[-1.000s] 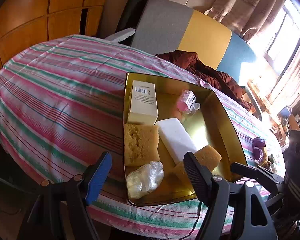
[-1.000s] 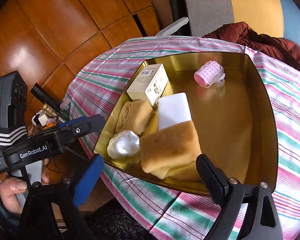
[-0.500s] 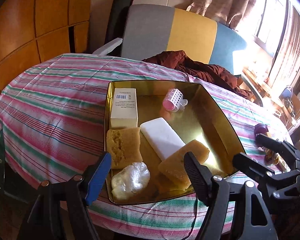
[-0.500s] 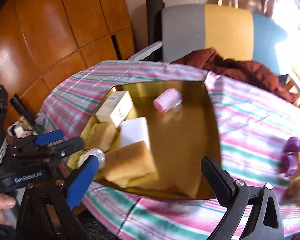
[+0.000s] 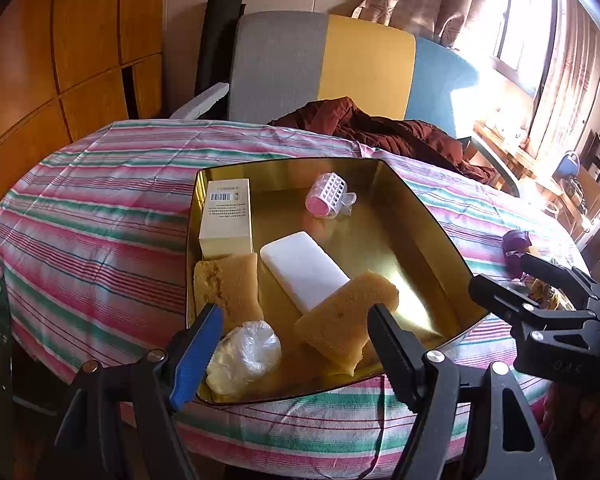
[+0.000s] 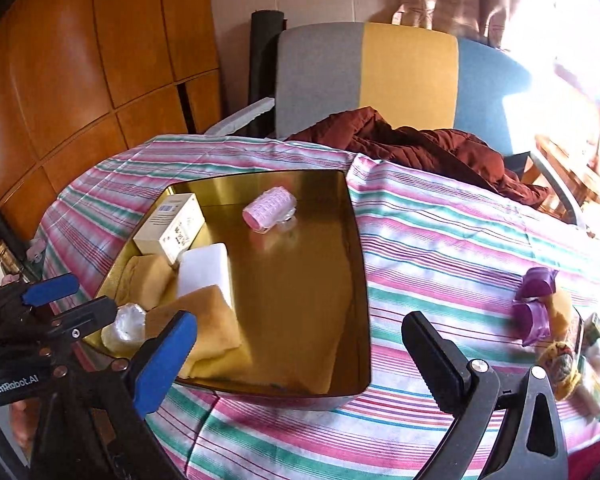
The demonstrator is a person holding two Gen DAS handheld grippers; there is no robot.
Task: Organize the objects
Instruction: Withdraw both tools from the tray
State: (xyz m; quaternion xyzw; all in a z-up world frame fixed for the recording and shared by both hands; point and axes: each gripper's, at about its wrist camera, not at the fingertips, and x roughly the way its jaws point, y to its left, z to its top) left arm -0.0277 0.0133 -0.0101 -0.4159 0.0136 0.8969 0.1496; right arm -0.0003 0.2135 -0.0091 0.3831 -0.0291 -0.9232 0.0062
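Both your claws hang released before the gold tray (image 5: 428,216).

Your left gripper (image 5: 296,342) gapes empty over the tray's near edge, above the wrapped ball (image 5: 246,356) and sponge (image 5: 346,322); your right gripper (image 6: 300,346) gapes empty, purple clips (image 6: 534,304) lying on the cloth beyond.
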